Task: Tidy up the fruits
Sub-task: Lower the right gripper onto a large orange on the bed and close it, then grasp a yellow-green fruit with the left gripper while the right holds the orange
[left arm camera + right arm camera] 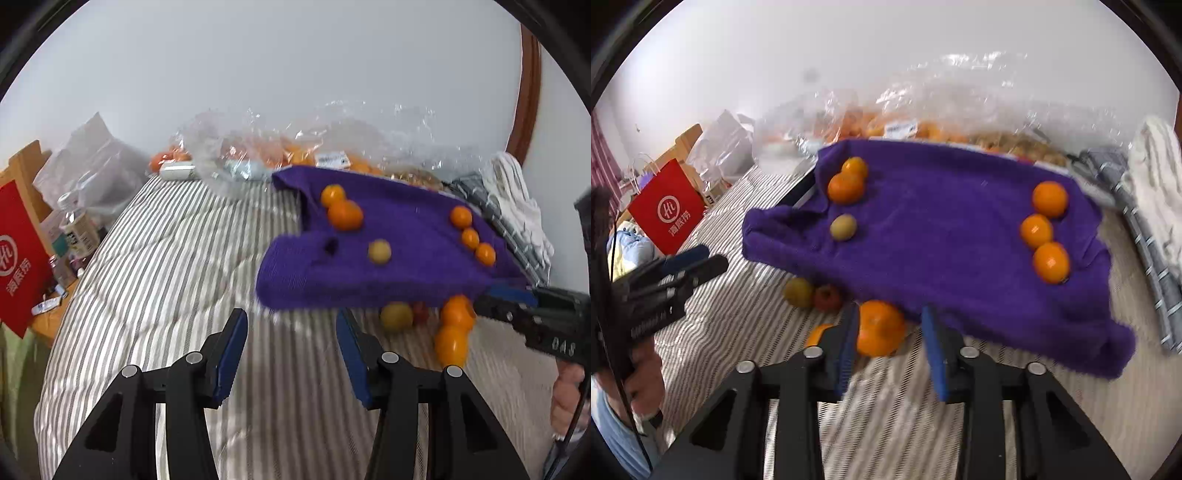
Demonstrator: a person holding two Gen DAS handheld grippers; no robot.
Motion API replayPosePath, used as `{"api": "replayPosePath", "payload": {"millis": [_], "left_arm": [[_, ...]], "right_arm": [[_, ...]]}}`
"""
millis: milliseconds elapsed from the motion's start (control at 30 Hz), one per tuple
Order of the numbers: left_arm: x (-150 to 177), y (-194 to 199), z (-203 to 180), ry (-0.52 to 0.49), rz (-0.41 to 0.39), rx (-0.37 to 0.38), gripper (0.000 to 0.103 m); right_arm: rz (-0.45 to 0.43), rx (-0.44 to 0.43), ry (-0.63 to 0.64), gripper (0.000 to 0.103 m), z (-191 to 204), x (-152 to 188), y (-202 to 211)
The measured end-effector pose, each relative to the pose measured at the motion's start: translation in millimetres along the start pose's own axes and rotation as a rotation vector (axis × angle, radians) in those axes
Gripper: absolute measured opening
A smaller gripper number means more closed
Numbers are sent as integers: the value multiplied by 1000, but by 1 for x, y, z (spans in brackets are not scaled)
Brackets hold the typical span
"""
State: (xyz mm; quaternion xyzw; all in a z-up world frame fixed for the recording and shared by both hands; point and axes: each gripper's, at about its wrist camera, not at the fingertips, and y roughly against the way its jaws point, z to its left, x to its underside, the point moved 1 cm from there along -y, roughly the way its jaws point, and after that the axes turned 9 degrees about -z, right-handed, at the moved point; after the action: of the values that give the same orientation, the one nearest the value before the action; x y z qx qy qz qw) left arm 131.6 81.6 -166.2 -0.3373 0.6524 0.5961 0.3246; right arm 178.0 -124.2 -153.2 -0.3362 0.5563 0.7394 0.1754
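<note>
A purple towel (942,240) covers a raised surface on the striped bed. On it lie three oranges in a row at the right (1051,262), two oranges at the left (846,186) and a green-yellow fruit (843,227). On the bedding in front of the towel lie a large orange (881,326), a red fruit (827,297) and a yellow-green fruit (799,291). My right gripper (890,350) is open, its blue pads on either side of the large orange. My left gripper (291,354) is open and empty over the bedding, left of the loose fruits (456,321).
Clear plastic bags of oranges (923,125) lie behind the towel by the wall. A red paper bag (666,210) and a bottle (75,225) stand at the bed's left side. Folded cloths (1152,192) lie at the right.
</note>
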Motion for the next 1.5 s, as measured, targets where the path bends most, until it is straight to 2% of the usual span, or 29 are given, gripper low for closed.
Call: {"api": "replayPosePath", "payload": {"millis": [233, 367, 533, 667, 933, 1067, 1233, 1500], "left_arm": [[24, 3, 5, 3, 29, 5, 47], [26, 1, 10, 24, 55, 16, 47], [32, -3, 12, 23, 101, -10, 47], [33, -3, 15, 32, 104, -15, 48], [32, -6, 8, -16, 120, -31, 55], [32, -8, 5, -33, 125, -38, 57], [32, -10, 1, -60, 135, -65, 64], [31, -10, 3, -48, 138, -53, 69]], "right_arm": [[76, 6, -113, 43, 0, 2, -22], [106, 42, -150, 43, 0, 2, -36], [129, 39, -205, 39, -4, 3, -47], [105, 25, -196, 39, -9, 4, -32], [38, 193, -53, 39, -49, 28, 12], [53, 172, -102, 39, -73, 47, 18], [-10, 139, -104, 40, -77, 54, 18], [-27, 187, 12, 42, -65, 62, 16]]}}
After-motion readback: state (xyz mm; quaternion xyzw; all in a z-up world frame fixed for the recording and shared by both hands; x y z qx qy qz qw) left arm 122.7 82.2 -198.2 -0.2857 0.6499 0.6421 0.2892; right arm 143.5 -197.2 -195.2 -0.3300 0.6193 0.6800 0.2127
